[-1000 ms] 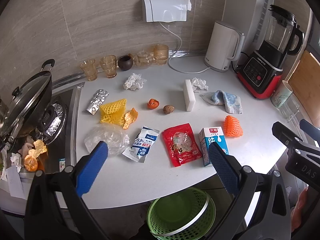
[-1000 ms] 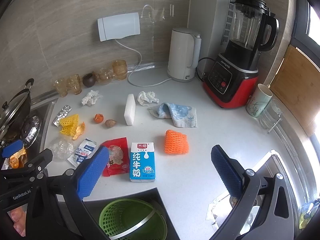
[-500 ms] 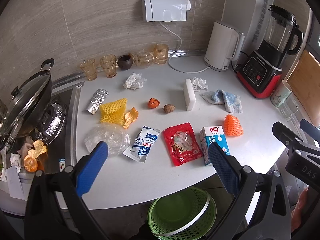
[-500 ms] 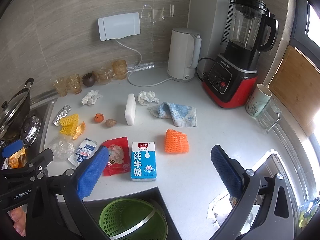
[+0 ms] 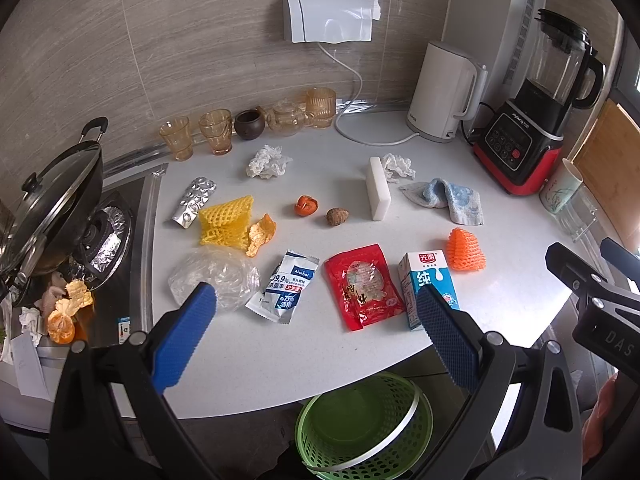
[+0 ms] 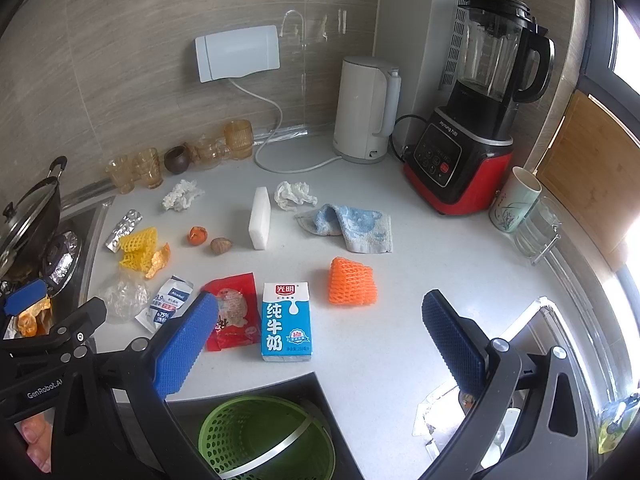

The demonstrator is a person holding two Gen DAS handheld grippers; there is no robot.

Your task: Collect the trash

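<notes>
Trash lies scattered on the white counter point(image 5: 328, 348): a milk carton point(image 5: 430, 286) point(image 6: 287, 322), a red snack packet point(image 5: 362, 286) point(image 6: 234, 312), an alcohol wipe sachet point(image 5: 286, 286), a clear plastic bag point(image 5: 214, 276), yellow foam net point(image 5: 224, 220), orange foam net point(image 6: 352, 286), a blister pack point(image 5: 195, 202), orange peel and crumpled tissues point(image 5: 268, 162). A green basket point(image 5: 364, 426) point(image 6: 266, 438) sits below the counter's front edge. My left gripper point(image 5: 316, 340) hangs open above the front edge. My right gripper point(image 6: 320, 340) is open too, over the carton.
A wok point(image 5: 48, 204) sits on the stove at left. Glass cups point(image 5: 216, 132), a white kettle point(image 5: 446, 92) and a red blender point(image 5: 528, 128) line the back wall. A white sponge block point(image 5: 378, 188) and blue cloth point(image 5: 448, 198) lie mid-counter. A mug point(image 6: 514, 200) stands at right.
Both grippers have drifted very slightly; the scene shifts a little in each view. Nothing on the counter has moved, and both stay open.
</notes>
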